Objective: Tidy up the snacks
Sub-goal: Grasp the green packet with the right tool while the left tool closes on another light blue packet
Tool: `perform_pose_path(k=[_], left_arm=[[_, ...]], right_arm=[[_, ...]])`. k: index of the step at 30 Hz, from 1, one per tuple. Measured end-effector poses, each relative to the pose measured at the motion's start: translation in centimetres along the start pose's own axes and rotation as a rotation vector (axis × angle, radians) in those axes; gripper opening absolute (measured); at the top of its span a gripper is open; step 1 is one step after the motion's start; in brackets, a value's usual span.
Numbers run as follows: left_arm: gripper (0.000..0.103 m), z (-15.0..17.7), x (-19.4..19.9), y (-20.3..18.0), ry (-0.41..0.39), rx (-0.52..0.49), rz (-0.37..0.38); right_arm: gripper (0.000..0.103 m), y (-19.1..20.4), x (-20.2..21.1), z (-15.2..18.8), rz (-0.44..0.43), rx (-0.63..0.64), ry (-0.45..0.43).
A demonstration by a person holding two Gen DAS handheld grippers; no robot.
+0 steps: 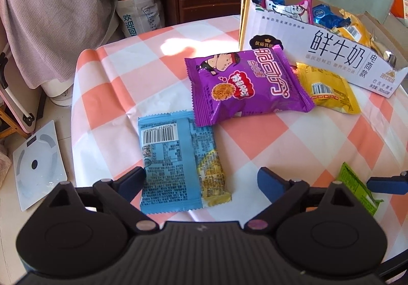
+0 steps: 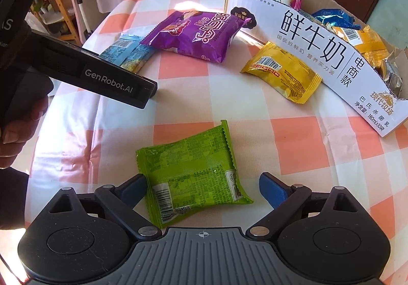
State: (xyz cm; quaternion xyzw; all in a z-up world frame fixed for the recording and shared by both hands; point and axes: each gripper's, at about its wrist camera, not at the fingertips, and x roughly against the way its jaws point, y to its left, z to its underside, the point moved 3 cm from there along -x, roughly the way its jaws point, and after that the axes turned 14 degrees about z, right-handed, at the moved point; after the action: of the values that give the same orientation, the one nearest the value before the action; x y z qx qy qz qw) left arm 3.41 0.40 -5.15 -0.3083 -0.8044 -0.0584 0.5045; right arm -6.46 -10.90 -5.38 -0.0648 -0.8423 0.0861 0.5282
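Hovering low over the checked desk (image 1: pixel 267 137), the left tongs (image 1: pixel 201 179) stand released around a blue snack packet (image 1: pixel 178 160), while the right tongs (image 2: pixel 202 183) gape around a green packet (image 2: pixel 191 177). Purple (image 1: pixel 244 86) and yellow (image 1: pixel 329 88) packets lie beside the half-filled milk carton (image 1: pixel 331 55).

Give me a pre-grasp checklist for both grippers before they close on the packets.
1. Left gripper straddles the blue packet: ok.
2. Left pads pressing the packet: not ok, the right one stands clear.
3. Right gripper straddles the green packet: ok.
4. Green packet free of other snacks: ok.
5. Purple packet clear of the blue one: not ok, corners overlap.
6. Room in the milk carton box: cannot tell.
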Motion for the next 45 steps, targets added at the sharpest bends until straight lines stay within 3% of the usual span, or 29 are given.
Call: perform_pose_path(k=[4,7,18,24,28,33,35,38,39,40,45], left_arm=[[0.073,0.1,0.4,-0.8,-0.005,-0.028,0.014],[0.066,0.2,0.6,-1.2,-0.007,-0.036,0.018],[0.065,0.1,1.7,-1.5,-0.025,-0.028,0.041],[0.065,-0.2,3.1,-1.2,-0.06,-0.013,0.057],[0.065,-0.3,3.5,-1.1,-0.072,-0.014,0.057],[0.065,-0.2,3.5,-1.3,-0.066,-0.019,0.059],[0.065,-0.2,3.6,-1.3,-0.067,-0.019,0.058],[0.065,-0.3,3.7,-1.3,-0.071,-0.017,0.058],[0.065,-0.3,3.7,-1.3,-0.073,-0.019,0.055],[0.065,-0.3,3.8,-1.4,-0.077,-0.022,0.048],[0.065,-0.5,4.3,-1.8,-0.103,-0.045,0.023]], right_arm=[[0.075,-0.1,0.4,-0.1,0.003,-0.003,-0.022],[0.067,-0.4,0.5,-0.3,-0.014,-0.027,-0.027],[0.046,-1.9,0.9,-1.2,-0.06,-0.114,-0.021],[0.05,-3.2,1.0,-1.2,-0.09,-0.144,-0.005],[0.077,-2.6,1.2,-0.7,-0.118,-0.122,-0.006],[0.086,0.3,0.6,0.0,-0.082,0.002,-0.007],[0.084,0.9,0.6,0.2,-0.037,0.041,-0.034],[0.072,0.6,0.9,0.1,-0.025,0.035,-0.051],[0.058,0.3,0.9,0.0,-0.032,0.017,-0.051],[0.055,-0.1,1.0,-0.1,-0.044,-0.004,-0.046],[0.053,-1.1,1.1,-0.4,-0.029,-0.042,-0.055]])
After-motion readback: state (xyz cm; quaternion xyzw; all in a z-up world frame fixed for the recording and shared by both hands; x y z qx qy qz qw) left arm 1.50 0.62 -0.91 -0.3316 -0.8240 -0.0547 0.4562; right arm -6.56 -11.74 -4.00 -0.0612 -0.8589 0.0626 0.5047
